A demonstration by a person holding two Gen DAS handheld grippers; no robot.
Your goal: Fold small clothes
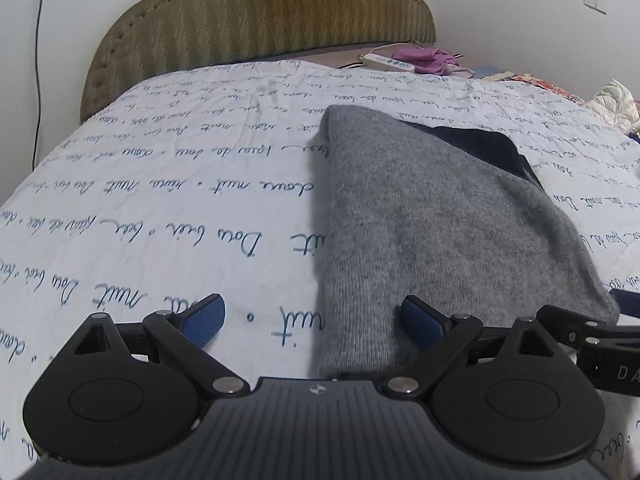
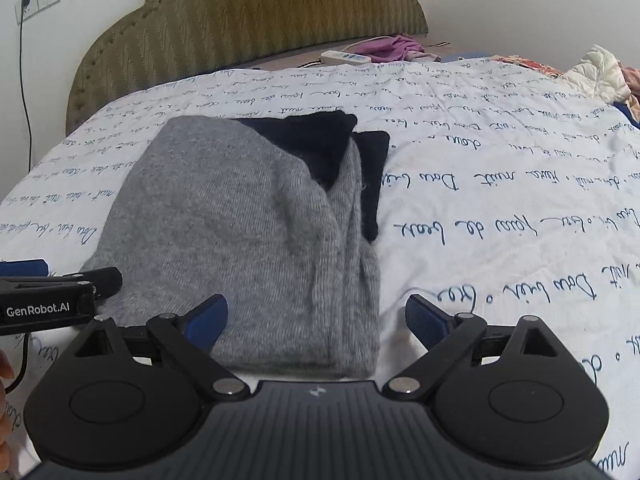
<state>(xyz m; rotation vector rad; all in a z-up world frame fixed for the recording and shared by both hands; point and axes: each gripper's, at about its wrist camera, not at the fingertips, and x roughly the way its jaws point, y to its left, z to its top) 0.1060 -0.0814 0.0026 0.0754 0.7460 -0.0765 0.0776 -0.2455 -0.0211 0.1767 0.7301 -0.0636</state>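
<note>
Both grippers hover low over the near end of the folded grey knit garment (image 2: 256, 232), jaws spread wide and holding nothing: the left gripper (image 1: 310, 322) straddles its near left edge, the right gripper (image 2: 316, 320) its near right corner. That garment lies on the white script-printed quilt (image 1: 160, 208), partly covering a dark navy piece (image 2: 320, 140) at its far right. Judging by the tidy rectangle, a fold looks finished and the cloth released; next would likely be pinching both near corners for another fold toward the headboard (image 1: 260, 20), or shifting the bundle aside. Far off lie a white power strip (image 2: 346, 57), purple cloth (image 2: 390, 47) and heaped bedding (image 2: 596, 72); nothing blocks the work.
</note>
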